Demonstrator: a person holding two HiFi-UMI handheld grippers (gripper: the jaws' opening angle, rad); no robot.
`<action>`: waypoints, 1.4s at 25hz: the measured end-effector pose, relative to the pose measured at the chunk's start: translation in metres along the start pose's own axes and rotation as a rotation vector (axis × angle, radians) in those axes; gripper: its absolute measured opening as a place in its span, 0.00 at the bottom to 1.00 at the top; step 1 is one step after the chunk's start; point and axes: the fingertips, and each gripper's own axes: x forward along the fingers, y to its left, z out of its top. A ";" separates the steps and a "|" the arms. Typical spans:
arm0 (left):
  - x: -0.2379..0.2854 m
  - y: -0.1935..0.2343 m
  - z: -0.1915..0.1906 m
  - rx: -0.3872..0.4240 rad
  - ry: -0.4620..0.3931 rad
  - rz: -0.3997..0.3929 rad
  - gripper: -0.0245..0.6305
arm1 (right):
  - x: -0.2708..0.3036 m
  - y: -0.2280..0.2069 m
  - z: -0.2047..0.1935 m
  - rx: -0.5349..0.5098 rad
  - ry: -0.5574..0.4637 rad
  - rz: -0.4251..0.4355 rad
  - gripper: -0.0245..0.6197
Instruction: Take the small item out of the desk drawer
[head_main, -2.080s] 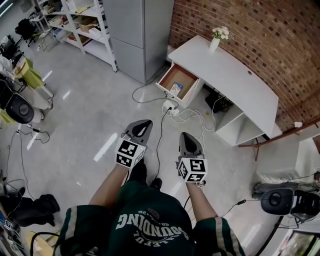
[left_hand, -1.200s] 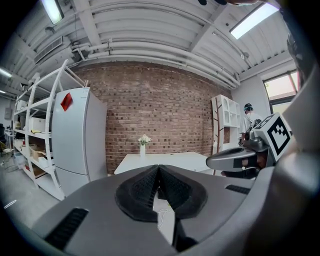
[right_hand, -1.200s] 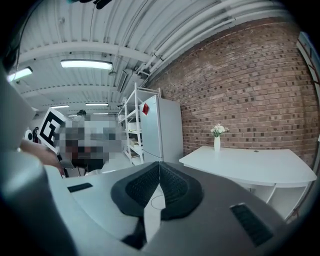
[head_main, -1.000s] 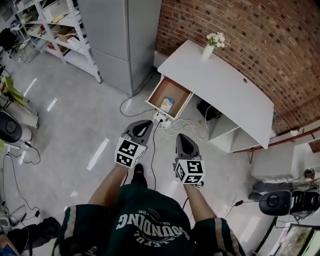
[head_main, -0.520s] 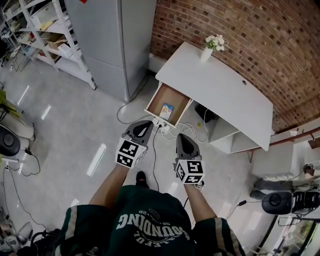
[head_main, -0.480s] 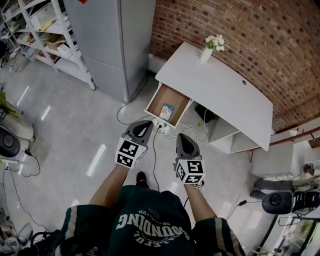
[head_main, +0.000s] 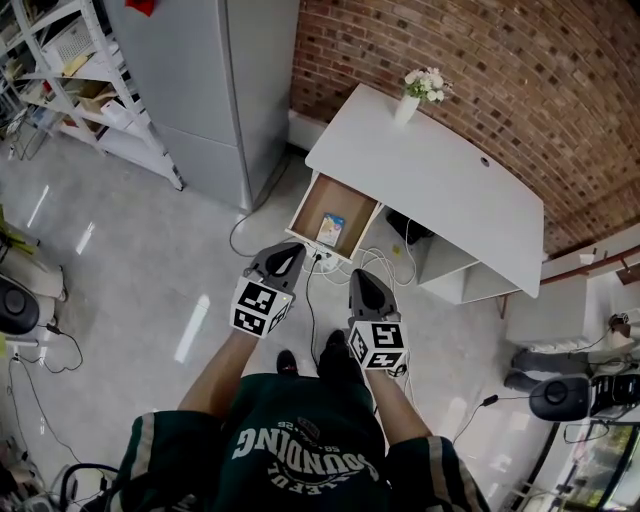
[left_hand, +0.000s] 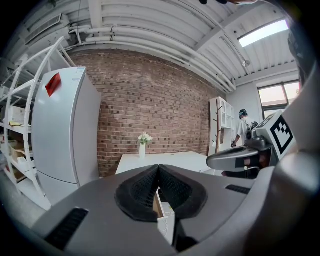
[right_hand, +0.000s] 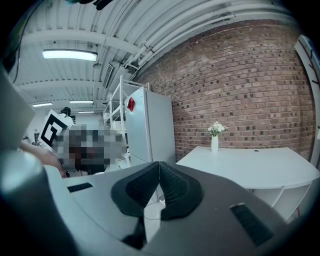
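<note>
Both grippers are empty, and nothing of the removal itself is done yet. The left gripper (head_main: 288, 250) has its jaws pressed together, ribbed pads meeting in one seam with nothing between them. The right gripper (head_main: 361, 277) is the same, pads closed on each other and holding nothing. They hang side by side in front of the person, over the floor (head_main: 150, 260), short of the desk (head_main: 440, 190) and apart from it.

One favourable thing shows already: the drawer (head_main: 322, 203) stands pulled out from the desk's left end, so no opening step seems needed. The small item (head_main: 331, 229), a pale blue-and-white packet as far as I can tell, lies flat on the drawer's wooden bottom, close to the front edge and roughly midway along it. Nothing covers it.

Cables (head_main: 345, 262) trail on the floor just below the drawer's front edge, between it and the grippers. A vase (head_main: 407, 100) of white flowers stands at the desk's far corner by the brick wall (head_main: 480, 60), well clear of the drawer.

I judge the task to be at its approach stage. What is left is nearly all of it: closing the remaining gap to the drawer, spreading one gripper's jaws, lowering them around the packet, clamping, and lifting it out over the drawer's front edge.
</note>
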 end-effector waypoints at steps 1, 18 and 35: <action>0.003 0.001 0.000 0.000 0.000 -0.002 0.06 | 0.002 -0.002 0.000 0.001 0.000 -0.002 0.08; 0.075 0.022 0.004 -0.006 0.020 0.008 0.06 | 0.063 -0.045 0.011 0.001 -0.008 0.041 0.08; 0.143 0.051 -0.003 -0.031 0.063 0.021 0.06 | 0.131 -0.087 0.017 0.001 0.026 0.085 0.08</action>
